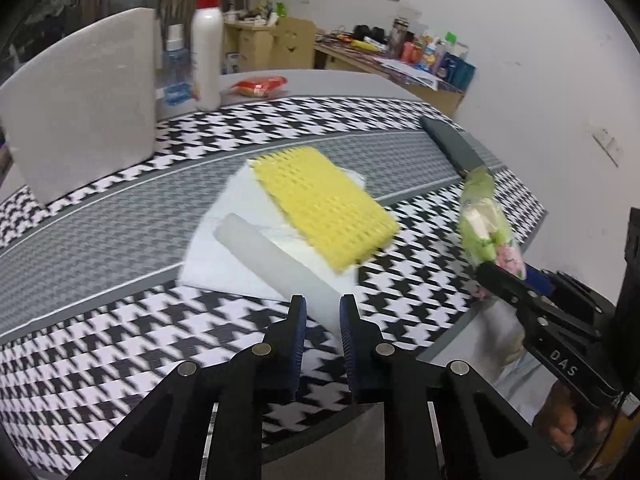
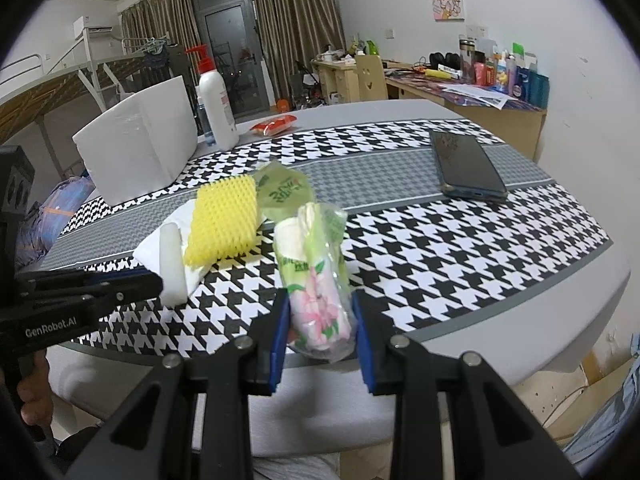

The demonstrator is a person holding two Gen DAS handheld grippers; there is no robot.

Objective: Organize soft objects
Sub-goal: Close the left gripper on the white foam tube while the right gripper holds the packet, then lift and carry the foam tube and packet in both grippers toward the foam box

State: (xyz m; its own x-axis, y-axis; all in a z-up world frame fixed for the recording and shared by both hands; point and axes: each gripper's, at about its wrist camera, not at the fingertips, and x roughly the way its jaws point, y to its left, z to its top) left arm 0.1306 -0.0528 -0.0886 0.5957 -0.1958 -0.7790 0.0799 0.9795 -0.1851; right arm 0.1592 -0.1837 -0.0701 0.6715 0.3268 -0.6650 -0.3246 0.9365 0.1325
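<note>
Two hand-held grippers are in use. The right hand-held gripper is clenched on a tissue pack, holding it clear of the bench; the pads press its lower end and the pack stands up and away from the jaws. The left hand-held gripper stands nearly closed, with the near end of a white foam stick just ahead of its tips. Whether the pads bear on the stick cannot be told: the left wrist view is motion-blurred and the contact is not resolved.

Beyond the left tips, the stick lies on a white sheet, with a yellow foam net just past it.

Step in hand, as judged: collecting the soft items. The next move calls for confirming the left grip, then carrying both items to one place, possibly the white box far ahead to the left.

The box interior is hidden. The pack's print is unreadable.
</note>
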